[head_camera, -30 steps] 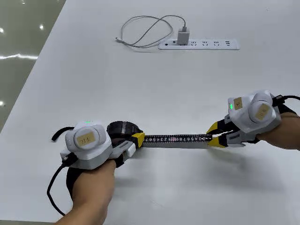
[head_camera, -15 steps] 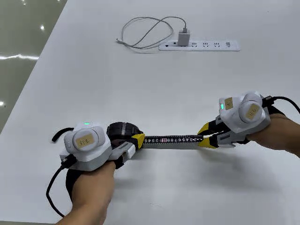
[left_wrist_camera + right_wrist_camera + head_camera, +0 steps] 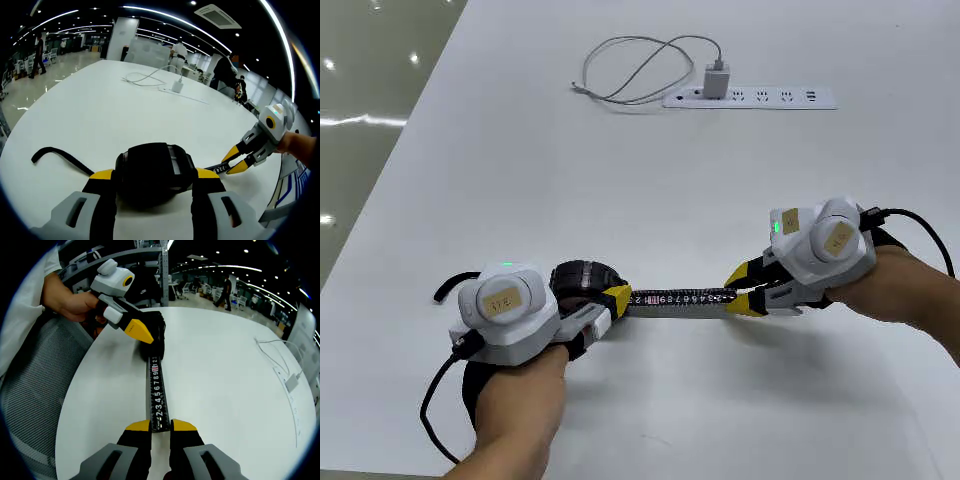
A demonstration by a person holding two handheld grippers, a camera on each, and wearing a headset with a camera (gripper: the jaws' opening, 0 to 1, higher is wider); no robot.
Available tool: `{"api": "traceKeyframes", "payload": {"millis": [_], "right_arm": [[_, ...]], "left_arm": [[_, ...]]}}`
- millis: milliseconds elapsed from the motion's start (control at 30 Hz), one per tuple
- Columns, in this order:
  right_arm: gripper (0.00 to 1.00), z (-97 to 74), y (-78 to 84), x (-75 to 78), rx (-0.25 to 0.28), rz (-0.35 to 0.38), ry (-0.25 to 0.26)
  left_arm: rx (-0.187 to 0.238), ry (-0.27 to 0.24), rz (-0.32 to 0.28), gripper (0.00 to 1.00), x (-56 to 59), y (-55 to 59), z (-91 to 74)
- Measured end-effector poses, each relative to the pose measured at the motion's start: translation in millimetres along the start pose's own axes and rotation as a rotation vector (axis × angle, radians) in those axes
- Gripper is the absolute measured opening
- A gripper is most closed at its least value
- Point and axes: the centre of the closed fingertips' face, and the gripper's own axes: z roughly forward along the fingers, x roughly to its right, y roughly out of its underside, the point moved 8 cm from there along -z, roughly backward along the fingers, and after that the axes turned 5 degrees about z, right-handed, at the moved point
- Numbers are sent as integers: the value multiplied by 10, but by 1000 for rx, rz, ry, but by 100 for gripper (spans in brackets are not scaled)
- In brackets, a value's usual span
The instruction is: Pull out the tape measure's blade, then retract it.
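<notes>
The tape measure [image 3: 582, 277] sits on the white bench [image 3: 620, 180] near its front edge, toward the left side. The left tool [image 3: 600, 295] is clamped on its black case. In the left gripper view the two yellow-tipped jaws press against either side of the case [image 3: 152, 167], which rests on the bench surface. A black wrist strap [image 3: 455, 285] trails from the case toward the bench's left edge and lies flat on the surface.

The blade [image 3: 680, 298] is partly drawn out and runs from the case's mouth to the right, low over the bench and roughly parallel to the front edge. The right tool [image 3: 738, 290] grips the blade's free end, with its jaws closed on the tip from both sides. In the right gripper view the dark, numbered blade [image 3: 156, 395] stretches straight from between that tool's jaws to the case [image 3: 159, 337], with the left tool's yellow jaw just beside the mouth.

Well apart from all this, toward the far side of the bench, lies a white power strip [image 3: 750, 97]. A white charger [image 3: 715, 78] is plugged into the strip's left end, and its grey cable [image 3: 630, 70] loops to the left.
</notes>
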Motion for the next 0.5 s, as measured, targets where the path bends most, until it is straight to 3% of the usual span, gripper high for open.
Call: {"api": "traceKeyframes", "payload": {"millis": [500], "right_arm": [[9, 180, -164, -7, 40, 5, -21]], "left_arm": [[0, 6, -7, 56, -11, -2, 5]]}}
